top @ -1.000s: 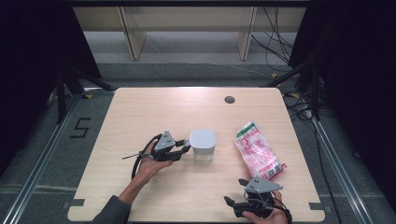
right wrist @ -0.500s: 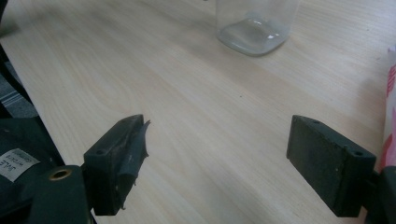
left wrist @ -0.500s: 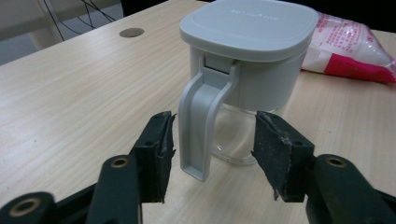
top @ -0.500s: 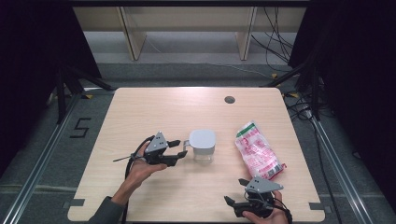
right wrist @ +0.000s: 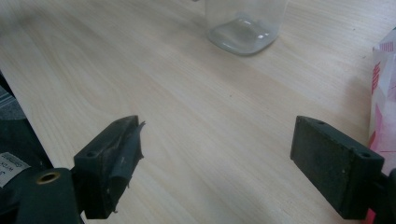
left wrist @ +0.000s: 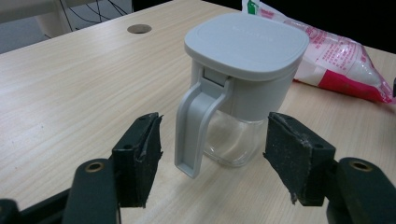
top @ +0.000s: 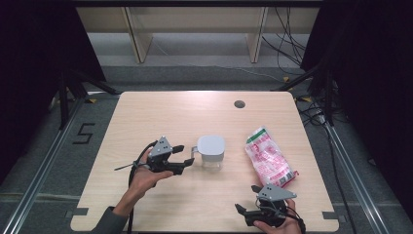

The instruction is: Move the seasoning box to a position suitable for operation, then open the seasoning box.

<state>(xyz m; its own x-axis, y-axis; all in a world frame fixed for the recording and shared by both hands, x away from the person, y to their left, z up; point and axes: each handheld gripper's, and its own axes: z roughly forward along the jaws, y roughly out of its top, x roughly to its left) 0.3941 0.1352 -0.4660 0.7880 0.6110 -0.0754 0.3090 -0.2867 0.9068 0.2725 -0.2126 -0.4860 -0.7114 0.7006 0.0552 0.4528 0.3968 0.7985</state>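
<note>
1. We see the table (top: 146, 117), with the pink bag (top: 269, 158) toward its right.
2. The lidded jar (top: 211, 152) stands upright mid-table.
3. Our left gripper (top: 181, 158) has just been opening, backing off the handle (left wrist: 198, 122); the jar is released.
4. Our right gripper (top: 249, 207) rests agape, empty.

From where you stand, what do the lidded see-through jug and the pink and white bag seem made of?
The grey-lidded clear jug: lid and handle look like matte plastic, the body clear plastic or glass, as the table shows through. The pink and white bag: thin glossy plastic film, judging by its sheen and creases.
</note>
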